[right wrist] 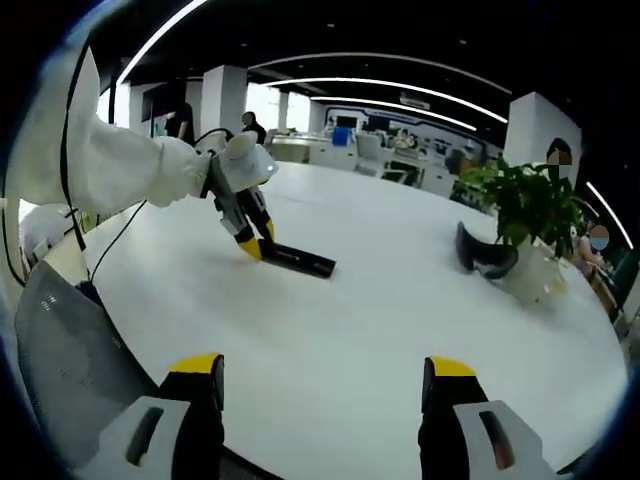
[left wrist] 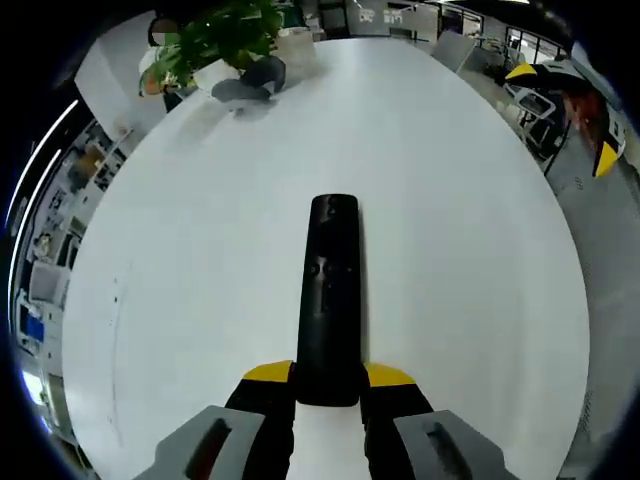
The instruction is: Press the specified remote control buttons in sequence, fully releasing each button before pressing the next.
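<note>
Here, remote (left wrist: pixel 331 290) near end hidden between clamping left gripper (left wrist: pixel 329 385) jaws, right gripper (right wrist: pixel 326 385) spread wide

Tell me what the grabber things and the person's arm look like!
Each gripper has grey bodies with dark slots, black fingers and yellow tips: the left gripper and the right gripper match. In the right gripper view, the person's arm wears a white sleeve, and a thin black cable hangs beneath it.
</note>
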{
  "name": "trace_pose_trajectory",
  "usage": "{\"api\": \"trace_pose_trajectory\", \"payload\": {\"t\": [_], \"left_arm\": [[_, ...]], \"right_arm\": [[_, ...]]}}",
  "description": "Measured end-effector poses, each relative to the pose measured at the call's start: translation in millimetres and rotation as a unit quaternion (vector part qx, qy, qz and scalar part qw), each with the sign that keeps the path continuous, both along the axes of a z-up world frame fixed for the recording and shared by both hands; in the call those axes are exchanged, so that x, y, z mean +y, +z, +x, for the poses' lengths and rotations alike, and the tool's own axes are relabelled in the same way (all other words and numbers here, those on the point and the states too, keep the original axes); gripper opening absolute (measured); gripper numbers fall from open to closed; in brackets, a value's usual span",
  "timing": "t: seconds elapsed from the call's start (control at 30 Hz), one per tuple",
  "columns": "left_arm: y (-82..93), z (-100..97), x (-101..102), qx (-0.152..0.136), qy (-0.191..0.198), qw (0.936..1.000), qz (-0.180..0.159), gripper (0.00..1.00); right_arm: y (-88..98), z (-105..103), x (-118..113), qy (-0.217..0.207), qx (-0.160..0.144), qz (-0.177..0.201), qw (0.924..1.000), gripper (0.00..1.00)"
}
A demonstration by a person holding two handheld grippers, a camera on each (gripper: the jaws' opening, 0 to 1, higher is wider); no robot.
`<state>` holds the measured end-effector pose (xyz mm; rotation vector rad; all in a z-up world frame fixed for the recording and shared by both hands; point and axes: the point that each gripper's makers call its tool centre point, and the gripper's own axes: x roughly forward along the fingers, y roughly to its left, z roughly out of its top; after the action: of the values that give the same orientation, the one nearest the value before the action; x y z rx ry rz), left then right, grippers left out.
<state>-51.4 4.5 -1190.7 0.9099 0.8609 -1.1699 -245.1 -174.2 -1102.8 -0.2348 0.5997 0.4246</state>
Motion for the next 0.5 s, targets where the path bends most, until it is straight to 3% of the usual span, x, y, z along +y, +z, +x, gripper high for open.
{"api": "trace_pose_trajectory", "payload": {"t": [0.5], "left_arm": [[4.6,52.5,6.5,-0.033,0.003,0.9995,-0.003,0.24]], "right_arm": [[-8.9,-3.5,0.6,0.003,0.017,-0.010,0.9998,0.80]]}}
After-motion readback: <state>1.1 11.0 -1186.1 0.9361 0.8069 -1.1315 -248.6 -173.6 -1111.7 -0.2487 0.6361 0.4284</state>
